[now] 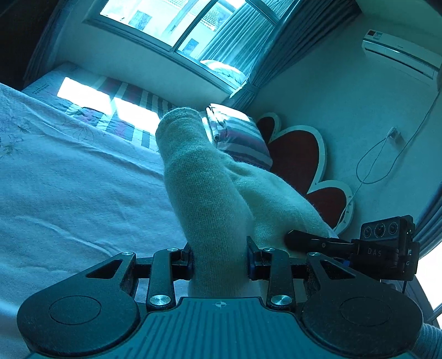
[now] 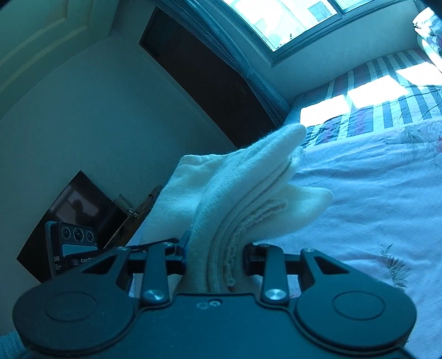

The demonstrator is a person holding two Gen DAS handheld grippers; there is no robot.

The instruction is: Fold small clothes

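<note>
We held the cream knitted garment (image 1: 204, 198) off the bed (image 1: 69, 176) between both claws, the left gripper (image 1: 219, 259) and right gripper (image 2: 214, 256) each clenched on a bunched edge, probably to carry it level for folding, its cloth rising forward from between each pair of jaws.

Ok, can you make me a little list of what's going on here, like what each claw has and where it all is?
left claw: shut on cream knitted garment
right claw: shut on the same garment, bunched in folds
garment: lifted, stretched between both claws
below: bed with pale floral sheet and striped quilt
background: window, flower-shaped headboard
</note>
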